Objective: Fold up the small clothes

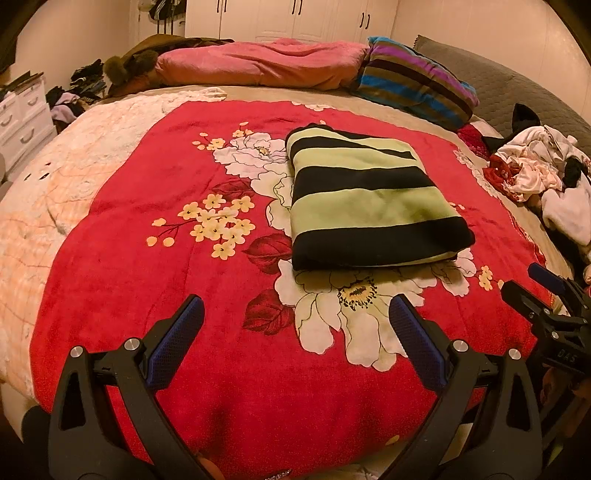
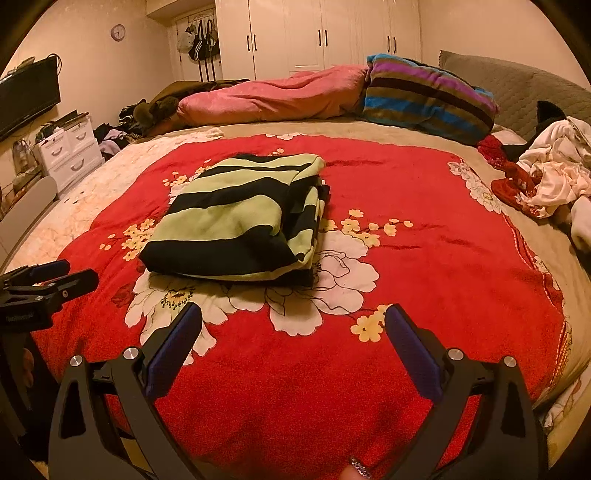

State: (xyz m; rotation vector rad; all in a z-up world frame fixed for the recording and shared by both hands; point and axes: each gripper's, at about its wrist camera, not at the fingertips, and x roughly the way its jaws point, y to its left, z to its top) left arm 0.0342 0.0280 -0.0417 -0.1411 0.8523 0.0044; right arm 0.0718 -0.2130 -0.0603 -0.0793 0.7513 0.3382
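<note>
The right wrist view shows a round wall clock [image 2: 118, 32] in the upper left, a black TV [image 2: 27, 96] at the left edge, and bags hanging on a door [image 2: 201, 40] near the top. The left wrist view shows none of these. The right wrist view also shows the open side of the folded striped garment [image 2: 236, 218], where its layers stack up. The left wrist view shows only its smooth top and near edge.

There is one folded striped garment [image 1: 369, 195], green and black. It lies flat in the middle of the red flower blanket [image 1: 184, 177], right of center in the left wrist view and left of center in the right wrist view. There are two claws. The left claw [image 1: 295, 317] is spread wide at the bottom of its view and holds nothing. The right claw [image 2: 293, 321] is spread wide too, and holds nothing. Both hang over the near part of the blanket, apart from the garment.

One pile of loose clothes [image 1: 539, 173] sits at the right side of the bed. At the far end lie one pink quilt [image 1: 258, 62] and one striped pillow [image 1: 417, 81] in blue, purple and brown. White wardrobe doors [image 2: 321, 33] stand behind the bed. A white drawer chest [image 2: 70, 151] stands at the left, with more clothes heaped on the floor [image 2: 114, 136] near it.
</note>
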